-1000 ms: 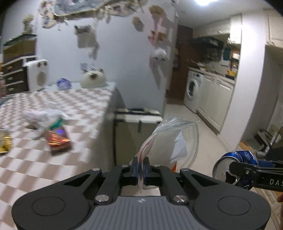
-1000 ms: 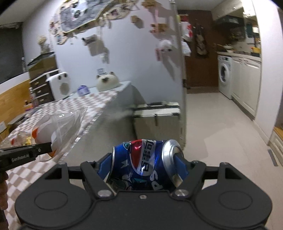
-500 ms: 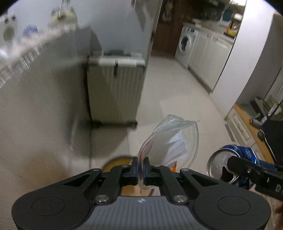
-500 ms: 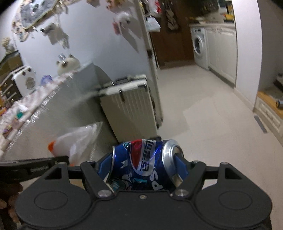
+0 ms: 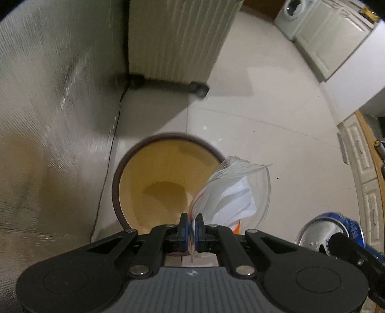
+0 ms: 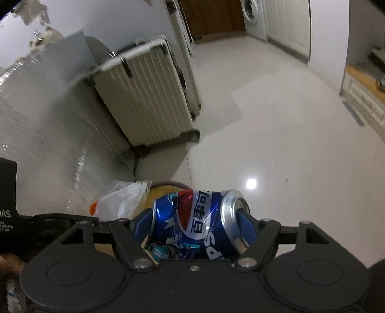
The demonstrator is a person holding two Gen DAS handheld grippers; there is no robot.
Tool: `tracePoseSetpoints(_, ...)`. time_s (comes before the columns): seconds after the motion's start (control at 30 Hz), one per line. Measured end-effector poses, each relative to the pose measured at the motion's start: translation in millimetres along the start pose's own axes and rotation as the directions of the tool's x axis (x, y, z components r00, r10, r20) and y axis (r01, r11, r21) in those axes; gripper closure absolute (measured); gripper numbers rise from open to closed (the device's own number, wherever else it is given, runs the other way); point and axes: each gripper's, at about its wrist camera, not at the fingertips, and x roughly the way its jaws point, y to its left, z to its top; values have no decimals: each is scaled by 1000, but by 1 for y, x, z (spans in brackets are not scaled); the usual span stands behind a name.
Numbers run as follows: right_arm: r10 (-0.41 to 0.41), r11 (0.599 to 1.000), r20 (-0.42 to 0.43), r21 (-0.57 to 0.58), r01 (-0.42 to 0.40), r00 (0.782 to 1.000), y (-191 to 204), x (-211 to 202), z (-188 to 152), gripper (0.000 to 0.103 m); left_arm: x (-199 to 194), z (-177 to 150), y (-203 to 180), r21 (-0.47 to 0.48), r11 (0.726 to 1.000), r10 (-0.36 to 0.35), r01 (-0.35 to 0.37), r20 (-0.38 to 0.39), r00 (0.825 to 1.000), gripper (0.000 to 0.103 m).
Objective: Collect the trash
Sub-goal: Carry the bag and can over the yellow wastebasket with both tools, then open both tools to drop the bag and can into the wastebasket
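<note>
Change: both wrist views have swung down from the checkered tabletop and wall to the floor, and a round bin that was out of sight a second ago now sits straight below.
Bag: clear zip bag (image 5: 237,192) with white crumpled paper and something orange inside, hanging over the right part of the bin's mouth.
Left tool: left gripper (image 5: 190,231), its fingers pressed nearly together, pinches the bag's sealed edge.
Can: dented blue soda can (image 6: 197,221), lying sideways, near the bin's rim but to its right in the left wrist view.
Right tool: right gripper (image 6: 195,224), spread about a can's length, clamps the can end to end, one fingertip (image 6: 245,218) poking into the drinking hole.
Bin: tan inside, dark rim (image 5: 115,183), standing on the floor; no trash can be seen inside.
Progress: two pieces are picked up and carried to the bin; by my judgement the drop is what remains, and neither piece is released yet.
Writing: the can carries the red-white-blue Pepsi globe, Chinese characters and the letters "PS"; the left tool's body shows "AS" in the right wrist view.
Around: ribbed cream suitcase (image 6: 144,96) beside the table's hanging cloth, glossy floor tiles (image 6: 276,134), washing machine (image 5: 290,13) far off.
</note>
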Motion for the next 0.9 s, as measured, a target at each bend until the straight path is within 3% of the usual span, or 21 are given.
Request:
tracePoseSetpoints(0.33, 50, 996, -85, 84, -43, 995, 10, 115, -9, 28, 89, 10, 37, -25, 998, 56, -57, -62, 996, 98)
tracePoseSetpoints(0.63, 90, 992, -195, 105, -71, 977, 41, 206, -19, 27, 109, 12, 87, -125, 988, 85, -93, -72, 994, 98)
tracePoseSetpoints(0.9, 46, 997, -240, 71, -30, 970, 61, 256, -23, 26, 122, 16, 87, -119, 990, 65, -75, -79, 995, 98)
